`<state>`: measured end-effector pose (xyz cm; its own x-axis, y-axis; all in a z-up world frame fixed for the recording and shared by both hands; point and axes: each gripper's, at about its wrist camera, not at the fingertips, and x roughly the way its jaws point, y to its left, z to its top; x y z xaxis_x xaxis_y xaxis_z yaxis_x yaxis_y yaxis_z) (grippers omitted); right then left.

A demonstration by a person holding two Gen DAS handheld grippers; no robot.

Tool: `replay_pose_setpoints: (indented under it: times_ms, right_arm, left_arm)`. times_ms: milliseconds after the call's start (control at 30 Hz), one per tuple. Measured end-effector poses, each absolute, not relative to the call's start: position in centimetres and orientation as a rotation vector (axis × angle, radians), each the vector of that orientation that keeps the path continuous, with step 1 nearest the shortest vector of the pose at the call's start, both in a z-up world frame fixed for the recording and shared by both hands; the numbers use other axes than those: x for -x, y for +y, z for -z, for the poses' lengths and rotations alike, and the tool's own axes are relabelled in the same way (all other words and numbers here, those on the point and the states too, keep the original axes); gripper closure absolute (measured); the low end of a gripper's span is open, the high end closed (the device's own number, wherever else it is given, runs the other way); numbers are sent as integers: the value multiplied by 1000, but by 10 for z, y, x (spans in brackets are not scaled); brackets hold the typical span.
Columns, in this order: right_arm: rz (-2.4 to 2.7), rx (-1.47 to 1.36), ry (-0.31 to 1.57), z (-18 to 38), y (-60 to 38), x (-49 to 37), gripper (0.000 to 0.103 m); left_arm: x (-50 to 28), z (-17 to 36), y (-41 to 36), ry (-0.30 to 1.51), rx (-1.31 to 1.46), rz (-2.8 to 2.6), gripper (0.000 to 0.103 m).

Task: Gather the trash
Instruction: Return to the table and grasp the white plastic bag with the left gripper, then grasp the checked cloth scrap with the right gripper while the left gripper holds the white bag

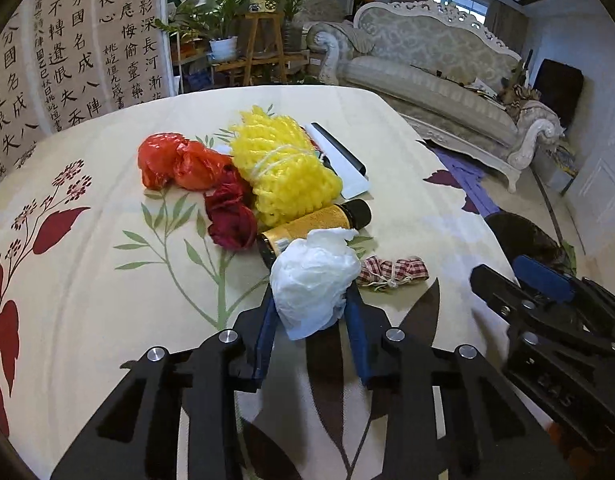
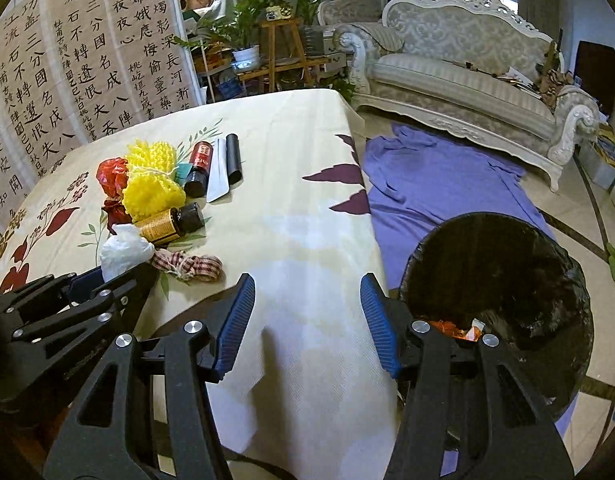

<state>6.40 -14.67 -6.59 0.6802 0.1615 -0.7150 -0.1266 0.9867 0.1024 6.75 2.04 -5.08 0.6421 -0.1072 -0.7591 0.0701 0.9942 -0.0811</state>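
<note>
We pinch the crumpled white plastic bag (image 1: 313, 280), at the near edge of the litter on the desk (image 1: 107, 300), in the left hand-held gripper (image 1: 312, 334): light, soft, slippery, best taken mid-wad; the right hand-held gripper (image 2: 307, 320) hangs spread, empty.

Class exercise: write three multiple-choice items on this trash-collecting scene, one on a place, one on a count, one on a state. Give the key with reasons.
1. Where is the trash bin?
A. on the table
B. on the floor beside the table
C. on the sofa

2. How many bottles lie on the table?
A. two
B. four
C. none

3. The left claw is
A. closed on the white plastic bag
B. empty
C. holding a bottle

Key: 1 B, it stands below the tablecloth edge. 2 A, the gold-label bottle and red-label bottle. 3 A, both pads press the bag.
</note>
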Motion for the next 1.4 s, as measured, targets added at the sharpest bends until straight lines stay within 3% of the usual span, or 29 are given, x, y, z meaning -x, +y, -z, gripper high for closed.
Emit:
replay_pose_setpoints:
  times_ms: [500, 567, 833, 1400]
  right_arm:
    - [-202, 22, 872, 70, -115, -98, 46]
    - [-198, 49, 878, 70, -112, -97, 41]
    - [-231, 99, 897, 72, -95, -73, 39]
    - [-307, 78, 851, 59, -62, -69, 40]
  left_arm:
    - [-45, 47, 71, 857, 46, -8, 73]
    - [-44, 50, 84, 871, 61, -37, 73]
    - [-37, 53, 118, 862, 100, -105, 73]
    - [-34, 54, 129, 841, 118, -123, 73]
